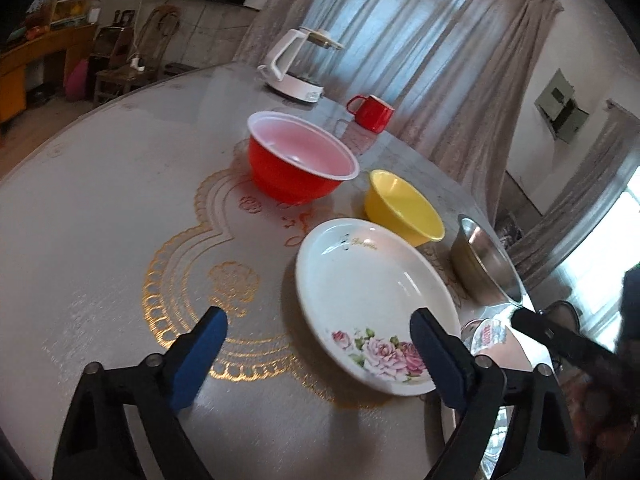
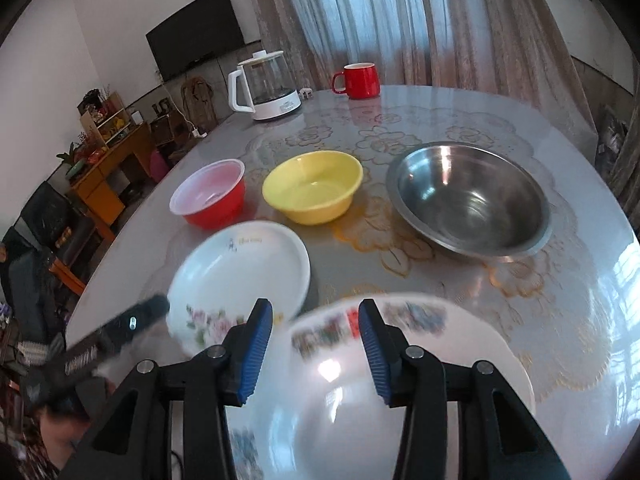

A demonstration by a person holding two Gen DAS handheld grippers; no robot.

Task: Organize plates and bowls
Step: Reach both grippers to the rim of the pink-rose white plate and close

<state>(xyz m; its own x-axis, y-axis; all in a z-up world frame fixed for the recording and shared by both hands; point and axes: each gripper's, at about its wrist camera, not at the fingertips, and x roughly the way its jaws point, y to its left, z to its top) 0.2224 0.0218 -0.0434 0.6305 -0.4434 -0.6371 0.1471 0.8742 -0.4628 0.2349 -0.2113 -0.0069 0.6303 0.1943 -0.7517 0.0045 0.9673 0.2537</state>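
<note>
Though cropped leftward, patterned plate [image 2: 400, 380] rightward.

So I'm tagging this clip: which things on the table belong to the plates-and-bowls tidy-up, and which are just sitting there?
Job:
rose plate
patterned plate
red bowl
yellow bowl
steel bowl

Just sitting there:
kettle
red mug
</note>
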